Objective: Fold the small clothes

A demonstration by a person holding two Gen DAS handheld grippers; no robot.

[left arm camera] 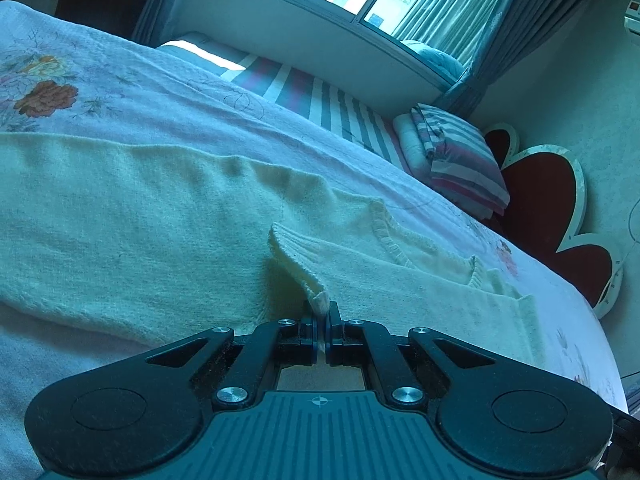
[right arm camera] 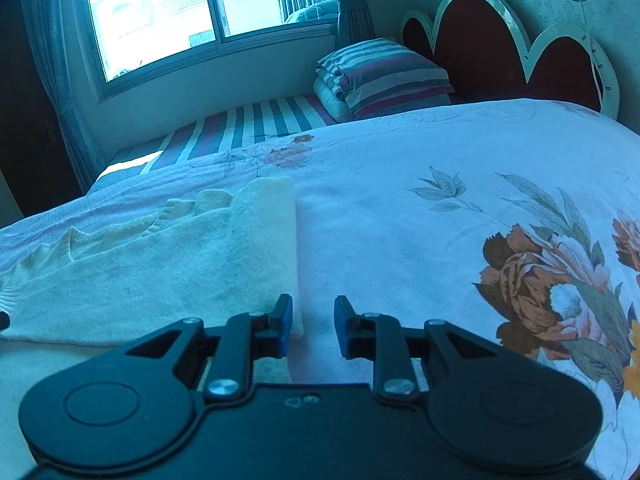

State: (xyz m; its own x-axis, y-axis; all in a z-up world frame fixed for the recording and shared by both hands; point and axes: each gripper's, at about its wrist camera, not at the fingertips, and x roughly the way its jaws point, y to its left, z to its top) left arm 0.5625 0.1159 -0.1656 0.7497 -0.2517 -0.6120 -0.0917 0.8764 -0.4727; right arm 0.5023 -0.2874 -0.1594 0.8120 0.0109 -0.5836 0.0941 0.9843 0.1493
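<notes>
The left gripper (left arm camera: 322, 312) is pinching a thin ribbed edge of the cream sweater (left arm camera: 160, 216), its jaws closed tight on the knit and lifting it into a small peak above the rest of the garment. The sweater is lying spread across the flowered bedspread (right arm camera: 420, 232), partly folded, with a sleeve turned back near the collar. The right gripper (right arm camera: 313, 314) is hovering with its jaws parted and nothing between them, just beside the sweater's folded right edge, over bare bedspread. The hold is looking slight: only a narrow bit of cuff is sitting between the pads, so a quick pull could be letting it slip out. Dragging the fabric might also be undoing the neat fold on the right side.
</notes>
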